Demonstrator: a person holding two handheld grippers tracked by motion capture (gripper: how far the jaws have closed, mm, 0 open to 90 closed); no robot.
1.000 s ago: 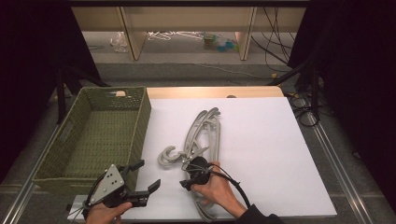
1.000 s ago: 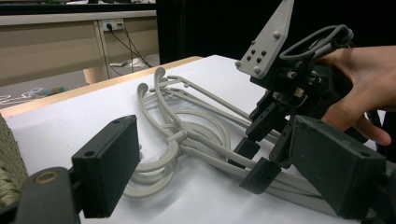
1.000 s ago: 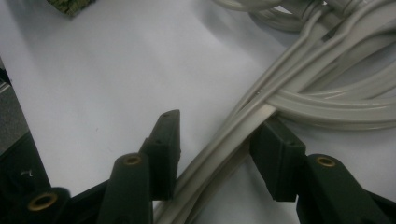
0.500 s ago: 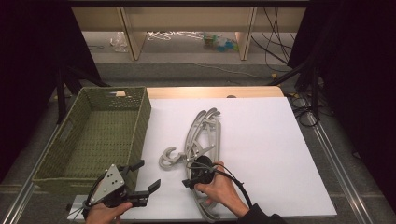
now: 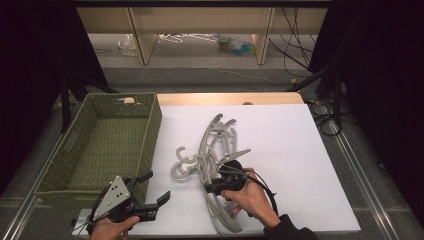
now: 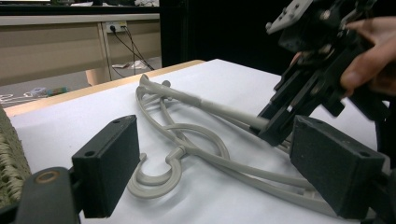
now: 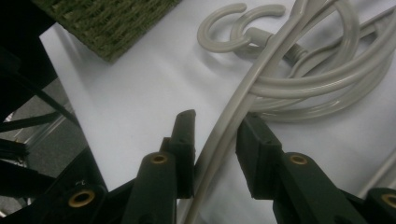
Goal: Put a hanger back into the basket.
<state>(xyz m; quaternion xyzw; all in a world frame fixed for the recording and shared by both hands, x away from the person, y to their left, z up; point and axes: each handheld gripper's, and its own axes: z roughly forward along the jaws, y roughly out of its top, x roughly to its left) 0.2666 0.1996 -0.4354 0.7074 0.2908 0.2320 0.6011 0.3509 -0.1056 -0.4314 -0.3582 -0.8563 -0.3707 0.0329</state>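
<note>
White tabletop (image 5: 300, 150) bears curved grey plastic hangers (image 5: 212, 150) beside woven basket (image 5: 100, 145)

Three hangers (image 5: 215, 165), one basket (image 5: 150, 125)

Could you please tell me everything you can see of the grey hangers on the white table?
The grey hangers look like smooth plastic: a tangled pile of curved arms with open hooks lying toward the green woven basket. They lie on the white table top near its front. One hanger's arm runs between the right claw's jaws, which have just been closing round it; that arm looks lifted off the pile. How many hangers there are I cannot tell.
</note>
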